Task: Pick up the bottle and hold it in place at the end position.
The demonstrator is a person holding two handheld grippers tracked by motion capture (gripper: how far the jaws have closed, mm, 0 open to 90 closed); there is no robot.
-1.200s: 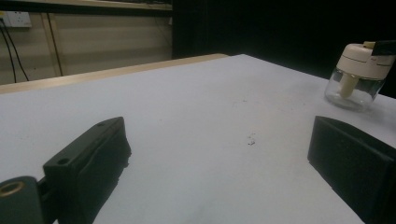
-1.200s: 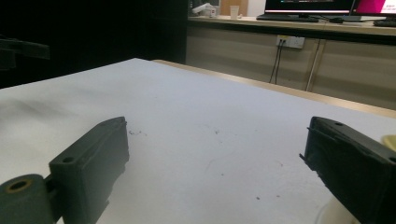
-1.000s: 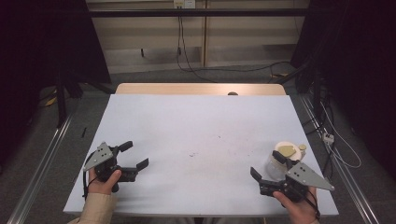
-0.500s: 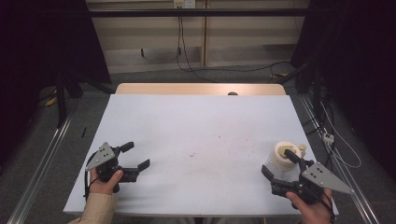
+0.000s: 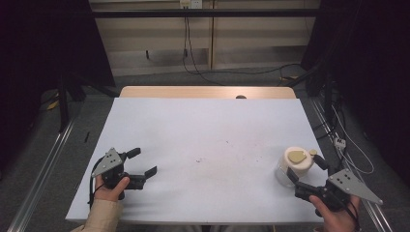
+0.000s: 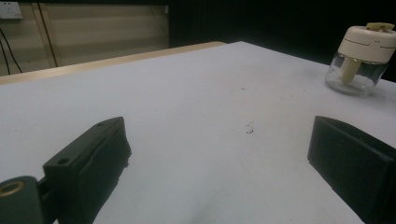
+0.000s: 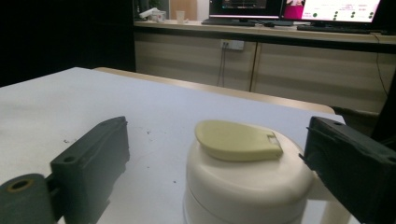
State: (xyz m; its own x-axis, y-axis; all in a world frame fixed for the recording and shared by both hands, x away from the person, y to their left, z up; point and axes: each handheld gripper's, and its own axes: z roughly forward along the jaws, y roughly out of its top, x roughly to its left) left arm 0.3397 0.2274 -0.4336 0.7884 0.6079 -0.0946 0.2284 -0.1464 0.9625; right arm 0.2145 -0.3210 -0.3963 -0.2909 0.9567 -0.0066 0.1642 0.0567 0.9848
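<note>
While the jar (image 5: 296, 166) sits at the table's (image 5: 203, 130) right front edge, right gripper (image 5: 309, 168) straddles its lid, jaws apart: pre-grasp. Next: close squarely. Left gripper (image 5: 141, 162) idle, jaws apart, far left of jar.

The white tabletop (image 5: 203, 130) is left bare across its middle and far half; passage is blocked only by the cream-lidded clear glass jar (image 5: 295, 165) near the right edge.
</note>
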